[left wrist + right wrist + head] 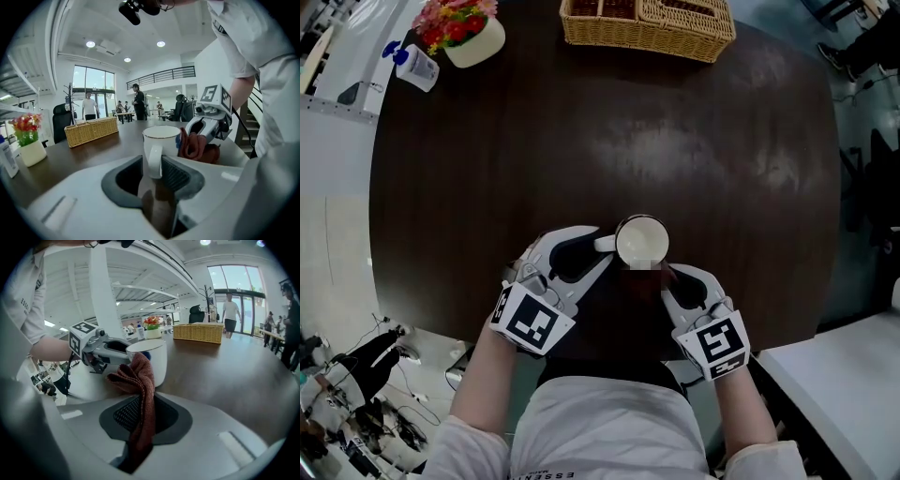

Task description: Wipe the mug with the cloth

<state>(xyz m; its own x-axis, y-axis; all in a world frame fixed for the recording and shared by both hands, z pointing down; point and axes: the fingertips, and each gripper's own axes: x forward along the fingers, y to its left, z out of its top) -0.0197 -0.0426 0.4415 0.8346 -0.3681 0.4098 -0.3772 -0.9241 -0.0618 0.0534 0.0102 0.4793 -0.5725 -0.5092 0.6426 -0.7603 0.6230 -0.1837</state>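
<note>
A white mug [641,243] stands upright on the dark round table [609,141] near its front edge. My left gripper [598,246] is shut on the mug's handle [153,160] from the left. My right gripper [664,277] is shut on a reddish-brown cloth [138,394], which is pressed against the mug's near side [157,362]. In the left gripper view the cloth [197,146] bunches to the right of the mug [161,145]. In the head view the cloth is mostly hidden under a mosaic patch.
A wicker basket [647,23] sits at the table's far edge. A white pot of flowers [464,28] and a small white bottle [414,66] stand at the far left. People stand in the hall beyond the table.
</note>
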